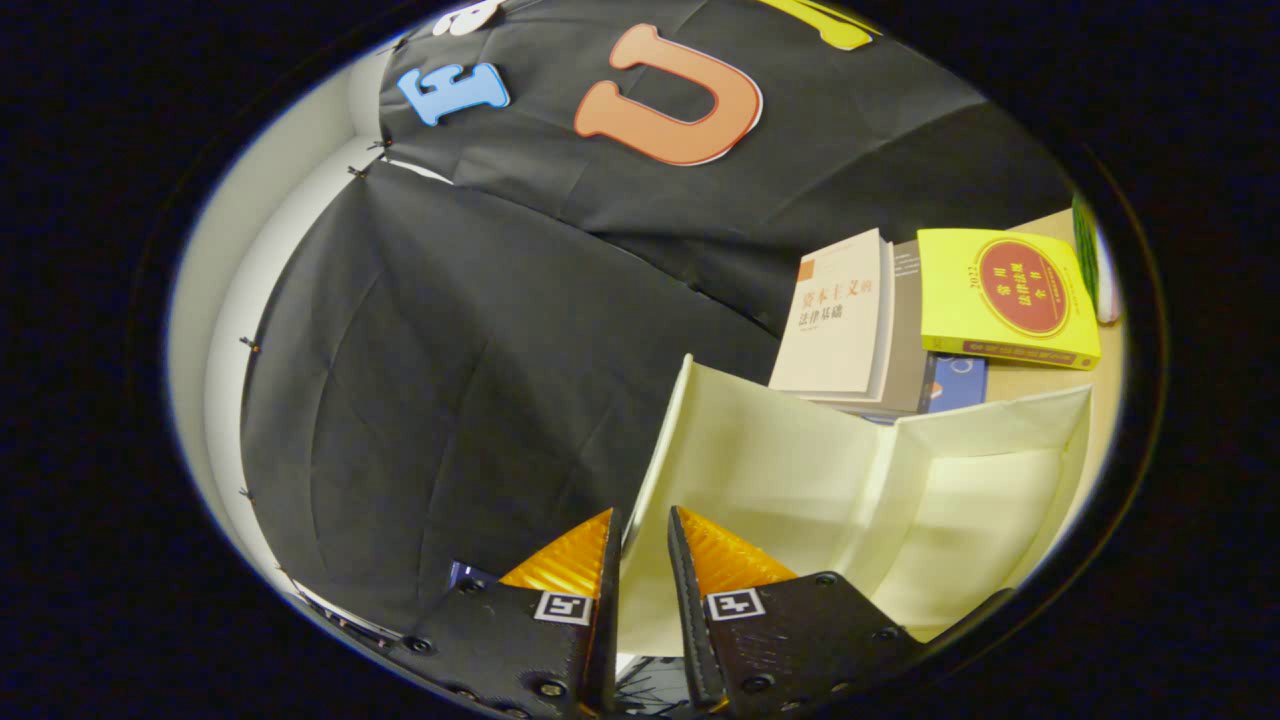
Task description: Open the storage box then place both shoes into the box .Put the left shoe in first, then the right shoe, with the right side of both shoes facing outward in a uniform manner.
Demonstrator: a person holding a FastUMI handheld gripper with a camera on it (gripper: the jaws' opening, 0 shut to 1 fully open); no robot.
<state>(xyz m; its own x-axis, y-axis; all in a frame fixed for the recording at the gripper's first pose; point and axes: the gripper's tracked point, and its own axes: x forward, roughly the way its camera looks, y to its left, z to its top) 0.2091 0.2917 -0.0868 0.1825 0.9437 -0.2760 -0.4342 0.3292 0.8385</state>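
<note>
My gripper (pixel 645 525) pinches the lid (pixel 760 450) edge between nearly closed fingers, lid raised with the box (pixel 990 500) interior open and empty just ahead-right; opening looks nearly done, both shoes still to place.

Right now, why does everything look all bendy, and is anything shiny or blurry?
Gripper view: the fisheye lens bends straight edges, so the box lid curves. The books look sharp. Soft light falls inside the box, with a faint shadow in its corner. The gripper fingers pinch the lid's edge; little glare anywhere.
</note>
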